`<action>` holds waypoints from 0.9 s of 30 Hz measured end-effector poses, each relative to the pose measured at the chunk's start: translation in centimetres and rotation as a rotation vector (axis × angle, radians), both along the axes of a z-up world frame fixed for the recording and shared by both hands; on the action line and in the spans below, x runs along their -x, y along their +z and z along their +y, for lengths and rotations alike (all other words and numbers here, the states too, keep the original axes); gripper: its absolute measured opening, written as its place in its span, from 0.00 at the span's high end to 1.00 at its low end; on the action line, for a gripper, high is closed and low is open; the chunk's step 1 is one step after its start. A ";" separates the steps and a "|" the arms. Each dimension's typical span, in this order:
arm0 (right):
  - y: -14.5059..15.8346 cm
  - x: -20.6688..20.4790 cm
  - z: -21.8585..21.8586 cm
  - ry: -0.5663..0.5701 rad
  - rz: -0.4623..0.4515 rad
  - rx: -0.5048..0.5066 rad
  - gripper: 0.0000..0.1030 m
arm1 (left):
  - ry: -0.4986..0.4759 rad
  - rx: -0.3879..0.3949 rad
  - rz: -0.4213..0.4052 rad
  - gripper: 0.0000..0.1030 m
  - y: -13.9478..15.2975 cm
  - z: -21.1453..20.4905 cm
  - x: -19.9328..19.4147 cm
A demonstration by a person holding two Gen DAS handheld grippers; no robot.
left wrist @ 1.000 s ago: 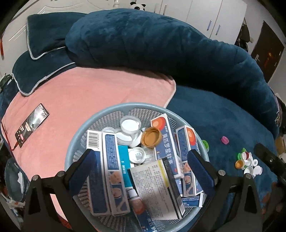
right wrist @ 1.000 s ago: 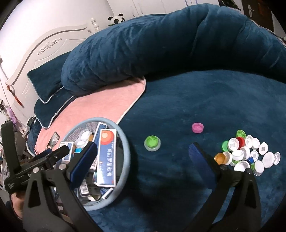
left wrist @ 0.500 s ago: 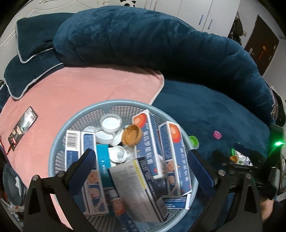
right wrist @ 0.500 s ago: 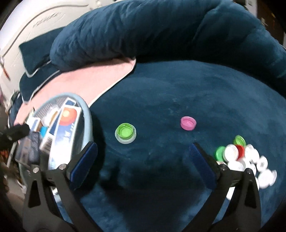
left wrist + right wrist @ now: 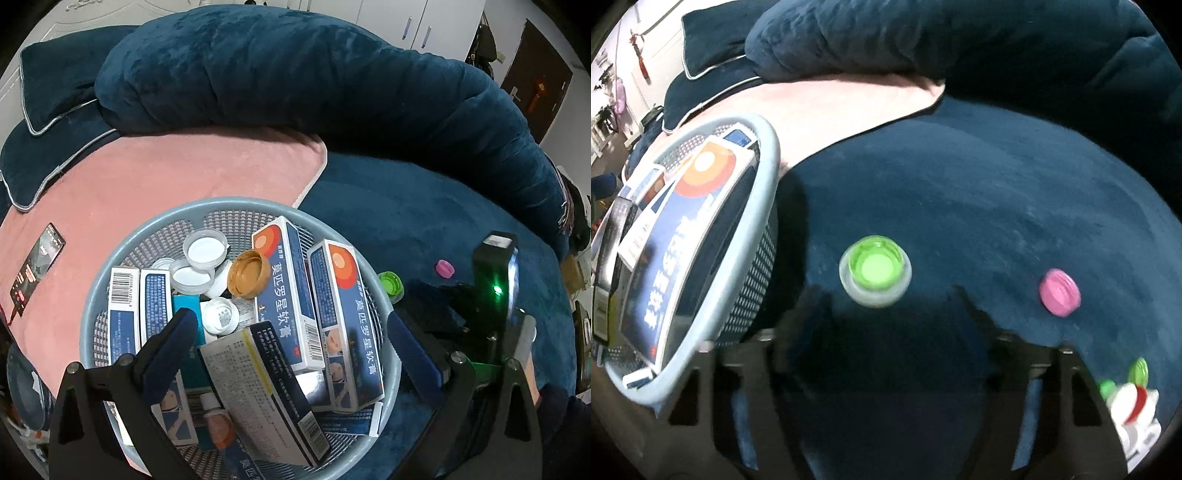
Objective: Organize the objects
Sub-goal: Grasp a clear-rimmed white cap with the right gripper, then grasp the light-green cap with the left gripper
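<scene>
A grey-blue mesh basket [image 5: 236, 206] holds several blue-and-white medicine boxes [image 5: 284, 295], white caps and an orange cap [image 5: 248, 273]. My left gripper [image 5: 291, 339] hovers over it, open, with nothing between its pads. A green cap [image 5: 875, 269] lies on the dark blue bedspread just right of the basket [image 5: 768, 147], and a pink cap [image 5: 1060, 291] lies further right. My right gripper [image 5: 888, 299] is low over the green cap, its jaws closing. The cap's near edge sits between the fingertips and a gap shows on both sides. In the left wrist view the right gripper [image 5: 480, 295] stands beside the green cap [image 5: 391, 282].
A pile of several white, red and green caps [image 5: 1130, 402] lies at the lower right. A pink blanket [image 5: 166, 177] with a phone [image 5: 37, 269] on it lies under the basket's left side. A rolled dark blue duvet [image 5: 295, 74] and pillows [image 5: 48, 74] bound the far side.
My right gripper has dropped toward the green cap and rolled, and its jaws have narrowed. It has come into the left wrist view beside the basket. The left gripper has drifted slightly.
</scene>
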State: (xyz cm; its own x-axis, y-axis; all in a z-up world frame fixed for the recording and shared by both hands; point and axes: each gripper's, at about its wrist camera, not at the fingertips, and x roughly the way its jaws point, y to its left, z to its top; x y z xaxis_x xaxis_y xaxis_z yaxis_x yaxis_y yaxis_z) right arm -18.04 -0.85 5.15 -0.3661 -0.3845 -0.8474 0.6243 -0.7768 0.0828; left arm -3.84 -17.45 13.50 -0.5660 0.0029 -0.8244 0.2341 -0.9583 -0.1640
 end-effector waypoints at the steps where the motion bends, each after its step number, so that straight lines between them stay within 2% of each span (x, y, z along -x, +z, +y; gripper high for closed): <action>1: -0.2 0.2 -0.2 0.001 -0.011 -0.003 0.53 | -0.003 0.004 -0.003 0.01 -0.1 0.1 0.0; 2: -0.3 0.2 -0.2 0.006 -0.016 0.001 0.62 | -0.003 0.006 -0.006 0.01 -0.2 0.1 0.0; 7: 0.2 -0.3 1.3 -0.028 -0.041 0.052 0.62 | -0.004 -0.005 -0.010 0.01 -0.4 0.0 0.0; 12: 2.3 -2.9 6.6 -0.141 -0.086 0.166 0.62 | -0.016 -0.014 -0.005 0.01 -0.5 0.3 -0.1; 14: 4.1 -4.5 10.0 -0.237 -0.046 0.257 0.62 | -0.026 -0.013 -0.001 0.01 -0.4 0.7 -0.1; 15: 5.2 -5.6 12.5 -0.330 -0.017 0.349 0.62 | -0.031 -0.013 0.000 0.01 -0.3 0.9 0.0; 16: 5.4 -6.5 14.2 -0.398 -0.024 0.407 0.62 | -0.037 -0.012 0.000 0.01 -0.3 1.2 0.0; 17: 4.8 -7.1 15.0 -0.408 -0.081 0.411 0.62 | -0.046 -0.011 -0.003 0.01 -0.4 1.5 0.1; 18: 3.3 -7.5 14.2 -0.338 -0.188 0.326 0.62 | -0.050 -0.011 -0.005 0.01 -0.4 1.7 0.1; 19: 2.2 -8.3 13.5 -0.284 -0.229 0.233 0.62 | -0.056 -0.011 -0.006 0.01 -0.4 2.0 0.1; 20: 1.8 -9.7 13.4 -0.247 -0.211 0.191 0.62 | -0.060 -0.011 -0.004 0.01 -0.2 2.3 0.1; 21: 1.7 -10.5 13.7 -0.246 -0.211 0.201 0.62 | -0.065 -0.009 0.000 0.01 -0.1 2.5 0.0; 24: 1.3 -12.0 15.2 -0.290 -0.227 0.219 0.62 | -0.086 -0.006 0.004 0.00 0.2 3.6 -0.1; 27: 1.5 -13.2 16.1 -0.309 -0.186 0.166 0.62 | -0.123 -0.018 -0.001 0.01 0.1 5.4 0.3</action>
State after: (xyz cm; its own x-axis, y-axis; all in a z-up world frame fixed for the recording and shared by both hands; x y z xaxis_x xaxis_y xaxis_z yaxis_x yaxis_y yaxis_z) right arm -4.89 15.30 6.63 -0.3321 -0.4175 -0.8458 0.3256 -0.8923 0.3126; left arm -4.16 -12.04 13.60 -0.5594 0.0875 -0.8243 0.1147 -0.9767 -0.1815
